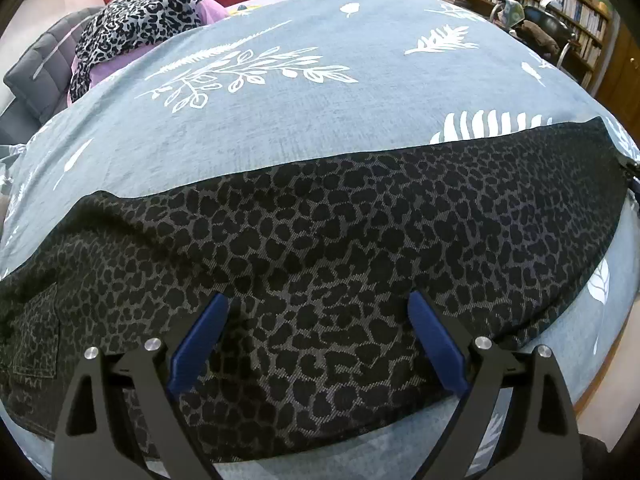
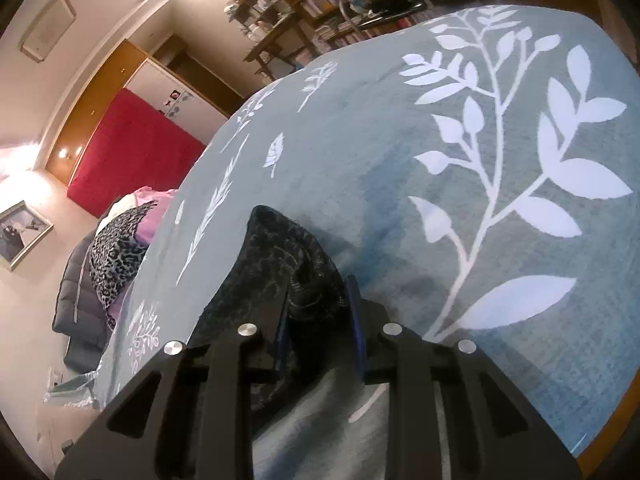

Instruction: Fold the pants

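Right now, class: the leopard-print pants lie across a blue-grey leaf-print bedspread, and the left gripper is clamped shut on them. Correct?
Not quite. The left wrist view shows the left gripper open over the leopard-print pants, gripping nothing. They do lie across the leaf-print bedspread.

The pants [image 1: 340, 248] are thick woven cloth, matt and a bit rough, with dark spots on grey. Under the pants, the bed cover [image 1: 280, 120] is soft blue-grey cloth, matt, with flat white leaves printed on it. The left claw [image 1: 318, 312] has smooth blue plastic pads, matt black plastic arms and shiny round metal screws. The right claw [image 2: 320, 308] is the same black plastic with shiny metal screws.
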The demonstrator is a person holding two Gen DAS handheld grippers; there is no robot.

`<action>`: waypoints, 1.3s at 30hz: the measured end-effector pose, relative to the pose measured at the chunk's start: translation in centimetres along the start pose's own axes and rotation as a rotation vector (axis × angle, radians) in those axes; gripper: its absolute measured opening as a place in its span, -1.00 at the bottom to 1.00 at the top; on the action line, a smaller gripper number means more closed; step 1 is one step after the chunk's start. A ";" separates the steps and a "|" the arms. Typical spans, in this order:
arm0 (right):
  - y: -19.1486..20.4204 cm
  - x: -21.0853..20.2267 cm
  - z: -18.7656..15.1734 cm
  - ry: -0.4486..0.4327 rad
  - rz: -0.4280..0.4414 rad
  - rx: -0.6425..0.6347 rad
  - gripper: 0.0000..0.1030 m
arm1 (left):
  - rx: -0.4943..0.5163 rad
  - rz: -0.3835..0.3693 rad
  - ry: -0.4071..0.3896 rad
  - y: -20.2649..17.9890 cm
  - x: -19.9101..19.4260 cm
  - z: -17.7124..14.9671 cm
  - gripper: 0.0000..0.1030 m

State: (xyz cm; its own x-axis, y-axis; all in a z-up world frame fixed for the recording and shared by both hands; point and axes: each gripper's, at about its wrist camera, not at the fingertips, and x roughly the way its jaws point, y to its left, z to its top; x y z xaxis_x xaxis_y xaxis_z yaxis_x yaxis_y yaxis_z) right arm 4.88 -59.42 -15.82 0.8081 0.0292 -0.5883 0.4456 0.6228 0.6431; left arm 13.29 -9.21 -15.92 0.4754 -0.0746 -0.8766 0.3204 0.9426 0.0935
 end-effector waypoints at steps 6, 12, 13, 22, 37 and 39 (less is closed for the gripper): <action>0.5 0.6 0.0 0.014 0.003 -0.010 -0.56 | 0.000 -0.003 0.002 0.3 0.1 0.5 0.78; 7.2 -2.1 0.0 -0.038 0.071 -0.187 -0.61 | -0.031 -0.013 -0.021 1.3 -1.4 1.1 0.78; 8.5 -2.5 0.0 -0.045 0.088 -0.216 -0.61 | -0.038 -0.013 -0.026 1.6 -1.6 1.3 0.78; 20.4 -5.2 -3.0 -0.060 0.263 -0.414 -0.61 | -0.081 -0.016 -0.071 3.4 -3.8 1.1 0.78; 33.6 -2.3 -16.3 0.132 0.397 -0.653 -0.61 | -0.224 -0.008 -0.086 9.9 -5.3 -0.8 0.78; 34.0 -1.7 -18.1 0.154 0.392 -0.677 -0.61 | -0.241 -0.005 -0.090 10.8 -5.4 -1.0 0.78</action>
State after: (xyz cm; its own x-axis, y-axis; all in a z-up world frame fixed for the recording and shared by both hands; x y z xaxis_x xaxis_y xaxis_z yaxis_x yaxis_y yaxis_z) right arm 11.68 -24.16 -1.82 0.7730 0.4217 -0.4740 -0.2311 0.8830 0.4086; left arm 13.35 1.69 -10.61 0.5488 -0.0983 -0.8302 0.1240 0.9917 -0.0354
